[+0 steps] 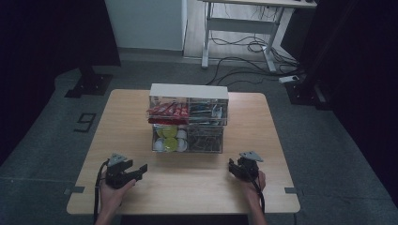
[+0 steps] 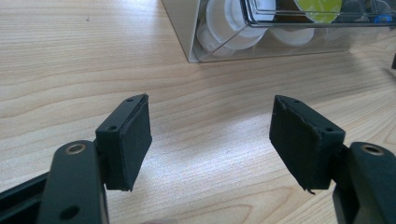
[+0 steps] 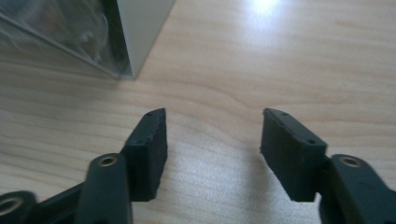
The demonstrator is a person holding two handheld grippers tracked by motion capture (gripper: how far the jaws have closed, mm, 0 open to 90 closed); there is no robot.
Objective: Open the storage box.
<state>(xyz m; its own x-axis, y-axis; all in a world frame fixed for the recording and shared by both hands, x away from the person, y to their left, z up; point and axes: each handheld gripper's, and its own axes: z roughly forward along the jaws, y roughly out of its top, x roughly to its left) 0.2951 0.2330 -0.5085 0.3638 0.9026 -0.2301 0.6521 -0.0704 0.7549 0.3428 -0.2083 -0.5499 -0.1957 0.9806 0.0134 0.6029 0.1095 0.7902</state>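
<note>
Wooden counter (image 1: 141, 187) spreads wide, and at its centre stands the clear drawer organizer (image 1: 188, 123), what look like capsules in its lower-left bin. Left claw (image 1: 139, 171) rests at seven o'clock of it, jaws spread, nothing between. Right claw (image 1: 233, 167) sits at five o'clock, likewise spread and empty.

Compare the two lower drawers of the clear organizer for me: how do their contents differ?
The lower left drawer holds round white and yellow-green lidded cups; the lower right drawer holds a dark, tangled mass too small to identify. The left one's contents look bright and separate, the right one's grey and dense. Both are clear, closed, and sit side by side on the table.
</note>
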